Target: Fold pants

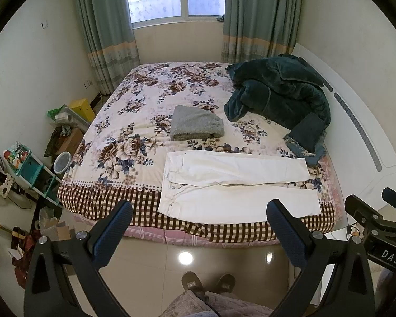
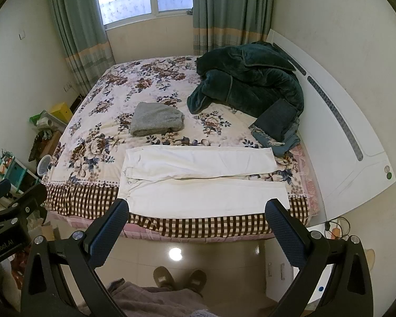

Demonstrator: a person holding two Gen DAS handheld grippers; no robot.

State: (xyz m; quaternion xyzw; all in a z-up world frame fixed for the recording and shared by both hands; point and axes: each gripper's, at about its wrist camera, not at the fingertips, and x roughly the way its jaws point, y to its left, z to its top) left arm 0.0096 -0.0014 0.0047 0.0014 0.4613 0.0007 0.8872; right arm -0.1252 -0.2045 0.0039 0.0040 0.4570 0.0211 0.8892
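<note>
Lower center of frame, pants [image 1: 237,185] flat on bed [image 1: 134,121], unfolded; both grippers [image 1: 198,235] [image 2: 196,233] wide, empty; next grab legs.

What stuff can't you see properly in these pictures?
- Under the green blanket: it covers that corner of the bed in both views.
- Inside the folded grey towel: only its outside shows.
- Back of the white pants: lying face down on the bed.
- Floor clutter, left wrist view: small and warped at the fisheye edge.
- The person: only slippers show.

"DAS" on right gripper [image 1: 382,227], "GenRobot.AI" on left gripper [image 2: 2,227]
</note>
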